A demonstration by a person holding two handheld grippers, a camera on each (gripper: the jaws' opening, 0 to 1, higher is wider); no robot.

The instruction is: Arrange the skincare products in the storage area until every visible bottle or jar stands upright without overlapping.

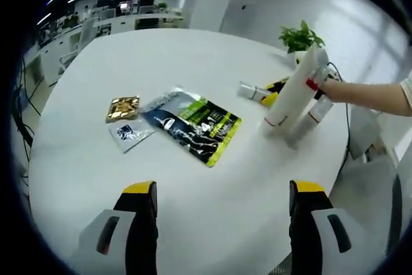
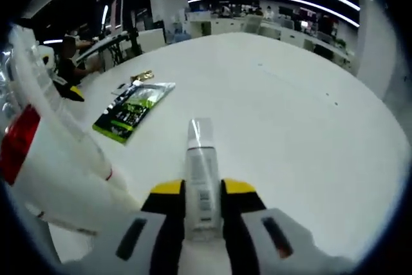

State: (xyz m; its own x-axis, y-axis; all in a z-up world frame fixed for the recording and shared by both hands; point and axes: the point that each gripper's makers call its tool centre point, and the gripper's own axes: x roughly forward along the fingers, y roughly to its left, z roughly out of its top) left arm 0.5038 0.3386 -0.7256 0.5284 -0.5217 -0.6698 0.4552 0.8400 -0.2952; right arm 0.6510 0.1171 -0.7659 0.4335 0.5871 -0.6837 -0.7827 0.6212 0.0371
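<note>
A slim silver bottle with a pale cap lies flat between the yellow-tipped jaws of my right gripper, which is shut on it just above the white table. In the left gripper view the same bottle points left out of the right gripper. Just beside it a tall white tube with a red band stands leaning, with a smaller white tube behind it. That tall tube looms at the left of the right gripper view. My left gripper hangs open over bare table, holding nothing.
A green and black pouch, a gold packet and a small clear sachet lie flat mid-table. A potted plant stands at the far edge. A person's forearm reaches in from the right. Desks stand beyond the table.
</note>
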